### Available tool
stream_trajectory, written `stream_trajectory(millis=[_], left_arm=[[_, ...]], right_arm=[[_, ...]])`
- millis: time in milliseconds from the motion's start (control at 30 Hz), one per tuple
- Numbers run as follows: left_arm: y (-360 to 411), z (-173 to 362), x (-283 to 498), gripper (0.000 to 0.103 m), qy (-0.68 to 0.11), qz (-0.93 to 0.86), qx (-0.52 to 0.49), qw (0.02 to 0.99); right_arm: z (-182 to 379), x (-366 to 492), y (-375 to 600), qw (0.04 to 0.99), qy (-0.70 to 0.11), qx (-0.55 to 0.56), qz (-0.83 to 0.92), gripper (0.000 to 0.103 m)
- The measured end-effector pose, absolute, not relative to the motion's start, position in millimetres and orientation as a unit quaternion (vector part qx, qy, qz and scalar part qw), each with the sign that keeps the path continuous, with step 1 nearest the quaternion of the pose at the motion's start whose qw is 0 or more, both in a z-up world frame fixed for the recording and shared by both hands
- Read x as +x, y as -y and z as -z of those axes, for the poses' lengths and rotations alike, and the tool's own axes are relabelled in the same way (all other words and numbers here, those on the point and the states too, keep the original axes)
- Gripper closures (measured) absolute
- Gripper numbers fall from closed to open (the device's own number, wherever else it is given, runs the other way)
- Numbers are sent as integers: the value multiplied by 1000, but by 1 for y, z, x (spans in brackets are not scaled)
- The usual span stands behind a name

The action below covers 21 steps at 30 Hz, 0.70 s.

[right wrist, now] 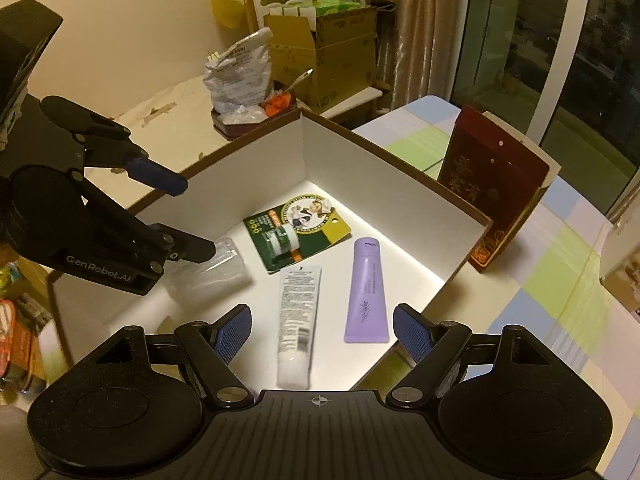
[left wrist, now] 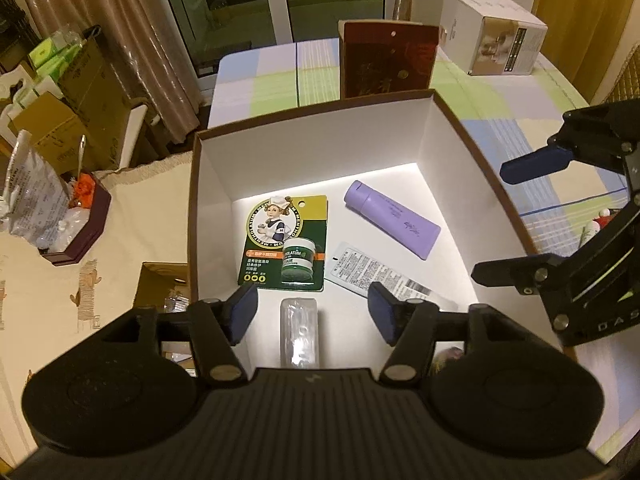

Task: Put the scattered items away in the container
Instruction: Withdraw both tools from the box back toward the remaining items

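Observation:
A big box with a brown rim and white inside walls (left wrist: 436,148) (right wrist: 380,176) stands on the table. On its floor lie a green carded balm jar (left wrist: 286,246) (right wrist: 296,228), a purple tube (left wrist: 392,220) (right wrist: 367,292), a white tube (left wrist: 380,276) (right wrist: 298,320) and a clear plastic piece (left wrist: 300,332) (right wrist: 212,276), blurred in the right wrist view. My left gripper (left wrist: 313,312) (right wrist: 192,216) hangs open over the clear piece, holding nothing. My right gripper (right wrist: 323,332) (left wrist: 504,220) is open above the two tubes, also with nothing in it.
A dark red carton (left wrist: 388,60) (right wrist: 492,192) stands upright just behind the box. A white carton (left wrist: 492,36) sits on the chequered cloth further back. A dark tray with bags (left wrist: 80,232) (right wrist: 248,116) and cardboard boxes (right wrist: 332,52) crowd the side beyond the left gripper.

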<state>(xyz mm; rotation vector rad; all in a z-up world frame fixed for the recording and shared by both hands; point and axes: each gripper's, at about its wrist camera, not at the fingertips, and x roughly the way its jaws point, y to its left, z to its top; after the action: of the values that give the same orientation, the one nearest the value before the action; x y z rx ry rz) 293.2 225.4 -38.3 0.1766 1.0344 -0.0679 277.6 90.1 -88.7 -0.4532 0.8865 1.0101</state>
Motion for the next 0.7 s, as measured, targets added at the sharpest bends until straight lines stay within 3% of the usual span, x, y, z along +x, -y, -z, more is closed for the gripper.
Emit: stream_trajectory(millis=[133,200,500,700], left_arm=[[-220,25,275,26,-488,19,80,869],[-219,19,265,20,-487,11,67,871],[-210,-12,214,10,-463,-24,42,885],[-206,-28,181,8,-449,-49,24,892]], right_arm=[[78,263,-81,759,-405,-200,-469,19],[72,255,-75,765,-400,-186,-469,0],[49,219,-51,781,-392,-137,-468,0],[41,192,-36,788,-395,-114,-459,0]])
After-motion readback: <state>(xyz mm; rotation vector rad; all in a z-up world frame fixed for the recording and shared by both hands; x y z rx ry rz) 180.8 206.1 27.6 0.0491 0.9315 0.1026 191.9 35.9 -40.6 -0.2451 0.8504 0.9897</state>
